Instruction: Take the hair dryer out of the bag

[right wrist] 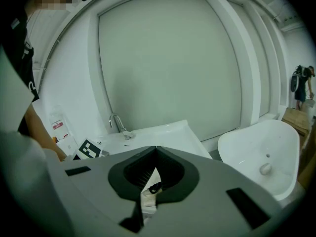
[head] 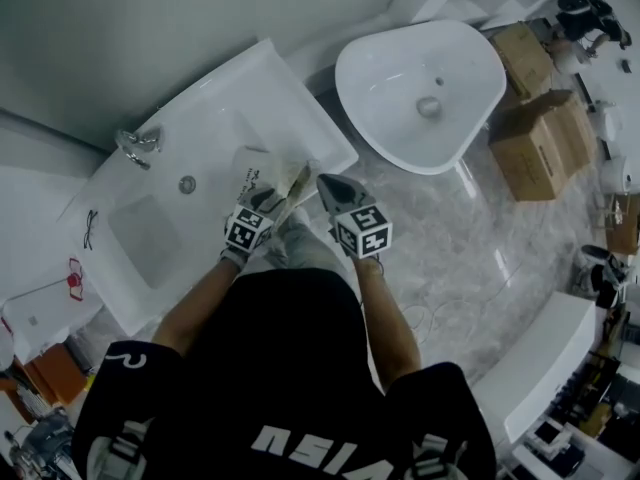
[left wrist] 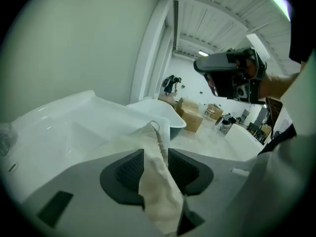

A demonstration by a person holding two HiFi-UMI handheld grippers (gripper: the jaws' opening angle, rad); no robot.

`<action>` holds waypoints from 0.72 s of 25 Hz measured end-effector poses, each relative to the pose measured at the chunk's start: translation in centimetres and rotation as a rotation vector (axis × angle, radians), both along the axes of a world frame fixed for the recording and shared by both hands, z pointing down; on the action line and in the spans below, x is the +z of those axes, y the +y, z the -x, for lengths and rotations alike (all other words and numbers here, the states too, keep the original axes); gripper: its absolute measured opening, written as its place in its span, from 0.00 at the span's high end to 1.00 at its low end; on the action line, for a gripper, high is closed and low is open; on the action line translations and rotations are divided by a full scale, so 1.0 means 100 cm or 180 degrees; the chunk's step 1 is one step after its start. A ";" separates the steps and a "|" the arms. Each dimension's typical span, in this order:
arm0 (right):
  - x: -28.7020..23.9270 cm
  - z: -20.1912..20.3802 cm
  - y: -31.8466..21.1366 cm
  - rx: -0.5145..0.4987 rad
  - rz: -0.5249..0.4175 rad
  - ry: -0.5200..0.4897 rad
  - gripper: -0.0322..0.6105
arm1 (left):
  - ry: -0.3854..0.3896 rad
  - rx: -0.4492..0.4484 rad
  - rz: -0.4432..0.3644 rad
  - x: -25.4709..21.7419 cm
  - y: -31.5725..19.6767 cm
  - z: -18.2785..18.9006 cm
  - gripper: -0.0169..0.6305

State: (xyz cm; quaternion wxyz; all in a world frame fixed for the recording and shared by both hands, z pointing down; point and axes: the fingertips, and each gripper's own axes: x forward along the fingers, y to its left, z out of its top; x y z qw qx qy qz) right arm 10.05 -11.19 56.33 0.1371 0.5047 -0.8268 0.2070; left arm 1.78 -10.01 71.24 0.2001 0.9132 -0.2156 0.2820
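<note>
We stand in a white showroom with a marble floor. A square sink (head: 205,108) lies just ahead of both tools, and a round basin (head: 385,63) sits ahead and to the right of the right one, with boxes (head: 535,143) past it. Our left gripper (left wrist: 155,154) has its jaws apart, and the cream bag (left wrist: 159,194) lies loose between the pads, running on past the tips. Our right gripper (right wrist: 156,149) is closed, its tips meeting, with a fold of the bag and a black cord (right wrist: 155,186) pinched just behind them. The bag hangs between the two tools, over the sink's near corner. We cannot see the dryer, only cloth. A tap (head: 138,146) stands ahead and to the left of the left gripper
</note>
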 end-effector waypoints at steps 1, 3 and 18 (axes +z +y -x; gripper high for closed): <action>0.001 0.000 -0.002 -0.0003 0.0009 -0.0014 0.95 | -0.0081 0.0021 0.0005 0.006 -0.001 -0.001 0.76; 0.000 -0.001 -0.007 -0.0020 -0.0001 -0.0024 0.95 | -0.0211 0.0065 0.0052 0.016 -0.003 -0.004 0.76; 0.076 0.035 -0.012 -0.0628 0.0487 0.0253 0.95 | 0.0235 -0.0449 0.0258 -0.022 -0.055 0.028 0.95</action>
